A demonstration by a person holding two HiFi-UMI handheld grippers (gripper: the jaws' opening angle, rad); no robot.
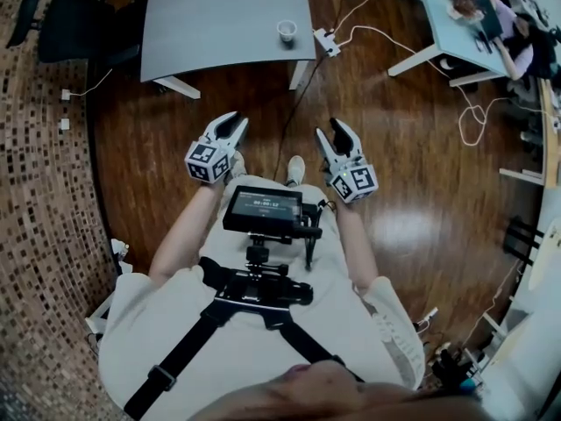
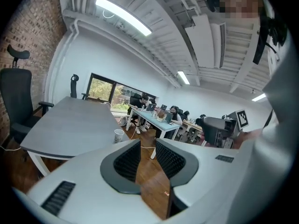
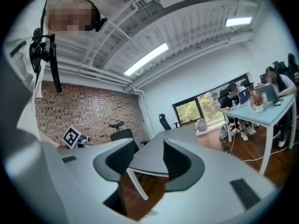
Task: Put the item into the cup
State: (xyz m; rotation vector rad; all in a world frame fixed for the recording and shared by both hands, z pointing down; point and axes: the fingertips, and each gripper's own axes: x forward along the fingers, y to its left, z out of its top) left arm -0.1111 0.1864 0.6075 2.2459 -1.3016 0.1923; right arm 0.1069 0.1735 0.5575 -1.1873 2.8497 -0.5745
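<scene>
A white paper cup stands near the front right corner of a grey table, far ahead of me. I hold both grippers at waist height over the wooden floor, well short of the table. My left gripper is open with nothing between its jaws, and so is my right gripper. In the left gripper view the cup shows on the table just left of the left gripper. In the right gripper view the right gripper points at the table; the cup is hidden. No item for the cup is in view.
A black office chair stands left of the table. A white power strip and cables lie on the floor by the table's right leg. A light-blue desk with seated people is at the far right. Patterned carpet runs along the left.
</scene>
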